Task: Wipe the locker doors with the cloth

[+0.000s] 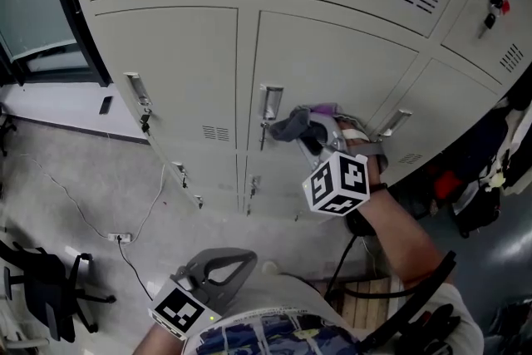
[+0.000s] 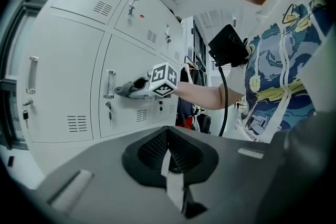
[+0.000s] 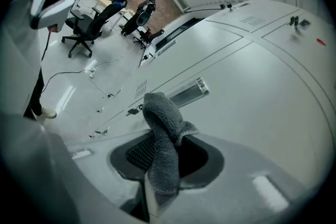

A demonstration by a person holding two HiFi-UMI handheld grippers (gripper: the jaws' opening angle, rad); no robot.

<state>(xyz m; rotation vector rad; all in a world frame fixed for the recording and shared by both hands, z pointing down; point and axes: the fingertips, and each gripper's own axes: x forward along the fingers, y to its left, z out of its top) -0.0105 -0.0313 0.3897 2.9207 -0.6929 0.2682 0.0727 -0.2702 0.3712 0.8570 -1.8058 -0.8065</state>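
The grey locker doors [image 1: 332,62] fill the wall ahead. My right gripper [image 1: 309,135] is shut on a grey cloth [image 1: 291,125], held against the middle door just right of its metal handle [image 1: 270,101]. In the right gripper view the cloth [image 3: 164,139] sticks up from between the closed jaws, with the handle [image 3: 190,93] right behind it. My left gripper [image 1: 223,263] hangs low near my body, away from the lockers, shut with nothing in it. From the left gripper view [image 2: 169,162] I see the cloth [image 2: 126,87] on the door beside the handle [image 2: 109,84].
A black office chair [image 1: 41,287] stands at the lower left. A cable runs to a power strip [image 1: 119,238] on the floor. Dark bags and clothing [image 1: 474,179] hang at the right. Keys [image 1: 145,122] dangle from the neighbouring door's lock.
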